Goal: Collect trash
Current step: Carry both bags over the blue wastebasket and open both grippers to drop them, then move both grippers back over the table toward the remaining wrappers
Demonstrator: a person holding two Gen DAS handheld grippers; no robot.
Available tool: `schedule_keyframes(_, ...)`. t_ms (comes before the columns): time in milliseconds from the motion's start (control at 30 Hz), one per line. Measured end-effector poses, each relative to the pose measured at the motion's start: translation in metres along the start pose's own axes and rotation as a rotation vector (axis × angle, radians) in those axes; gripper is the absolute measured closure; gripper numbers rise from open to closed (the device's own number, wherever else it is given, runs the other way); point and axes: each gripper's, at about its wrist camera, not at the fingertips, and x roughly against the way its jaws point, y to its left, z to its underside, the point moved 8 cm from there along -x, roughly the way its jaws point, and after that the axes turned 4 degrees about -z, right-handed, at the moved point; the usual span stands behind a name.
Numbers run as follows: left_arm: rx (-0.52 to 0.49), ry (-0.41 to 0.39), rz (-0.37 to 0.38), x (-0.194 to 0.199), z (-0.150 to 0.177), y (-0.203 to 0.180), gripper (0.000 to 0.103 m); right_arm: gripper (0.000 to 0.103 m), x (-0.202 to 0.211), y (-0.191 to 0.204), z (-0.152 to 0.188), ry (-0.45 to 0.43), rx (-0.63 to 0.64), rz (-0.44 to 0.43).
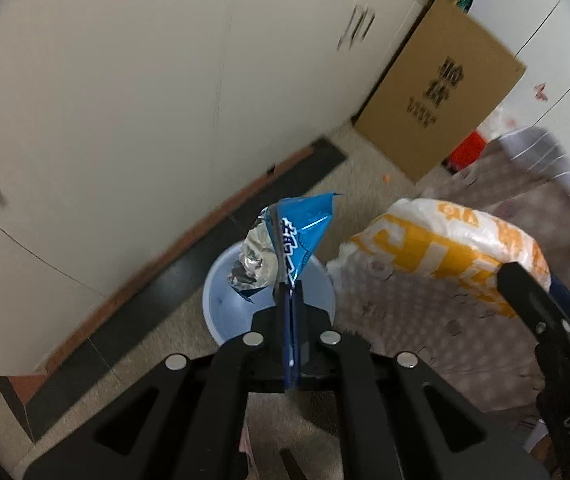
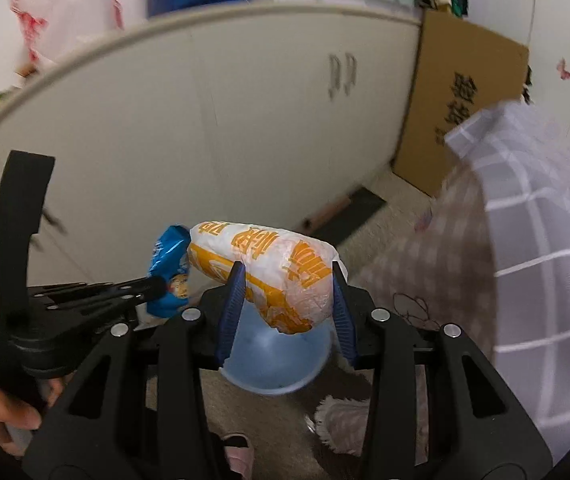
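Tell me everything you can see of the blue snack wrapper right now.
The blue snack wrapper is crinkled foil-lined plastic, blue with white lettering, torn open so its silver inside shows. The left hand-held gripper is shut on its lower edge, holding it upright in the air over the pale blue bin.

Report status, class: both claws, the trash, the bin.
Left claw shut on blue wrapper. Right claw shut on orange-and-white packet. Both above blue bin. Nothing blocking the bin.

White cabinet point(image 1: 125, 120) as ref: cardboard sheet point(image 1: 441, 92) leans at its right end; checked cloth point(image 2: 533, 240) further right.
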Motion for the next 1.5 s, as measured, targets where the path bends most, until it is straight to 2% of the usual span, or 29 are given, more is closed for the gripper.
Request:
schedule_keyframes(100,0.02,0.055,0.042,-0.029,-0.002,-0.008,0.098,0.062,-0.019,-0.015,0.005,0.02,-0.021,0.036)
schedule_keyframes(167,0.031,0.072,0.032,-0.044,0.003,-0.008,0.071,0.062,-0.026,-0.019,0.012,0.025,-0.025,0.051)
schedule_keyframes(200,0.029,0.088,0.023,-0.051,0.003,-0.007,0.042,0.062,-0.028,-0.019,0.014,0.028,-0.027,0.053)
schedule_keyframes(233,0.025,0.089,0.017,-0.054,0.004,-0.006,0.037,0.062,-0.03,-0.02,0.014,0.031,-0.027,0.055)
schedule_keyframes(333,0.01,0.075,-0.023,-0.058,0.003,-0.002,0.037,0.061,-0.036,-0.021,0.02,0.043,-0.025,0.053)
schedule_keyframes(467,0.054,0.077,-0.042,-0.057,0.008,0.02,0.037,0.061,-0.046,-0.018,0.026,0.063,-0.019,0.046)
schedule_keyframes(667,0.106,0.039,-0.076,-0.033,0.014,0.048,0.036,0.06,-0.061,-0.01,0.03,0.092,-0.024,0.015)
schedule_keyframes(867,0.123,-0.001,-0.124,-0.015,0.01,0.065,0.035,0.058,-0.068,0.001,0.024,0.086,-0.045,-0.014)
schedule_keyframes(900,0.122,-0.006,-0.131,-0.013,0.01,0.067,0.035,0.056,-0.068,0.002,0.022,0.079,-0.047,-0.017)
schedule_keyframes(1000,0.125,-0.013,-0.136,-0.008,0.009,0.071,0.033,0.023,-0.069,0.004,0.018,0.055,-0.061,-0.038)
schedule_keyframes(1300,0.132,-0.033,-0.128,0.012,0.01,0.072,0.032,0.023,-0.054,0.01,0.016,0.061,-0.077,-0.054)
schedule_keyframes(1500,0.132,-0.087,-0.116,0.048,0.011,0.069,0.032,0.023,-0.023,0.023,0.01,0.034,-0.078,-0.087)
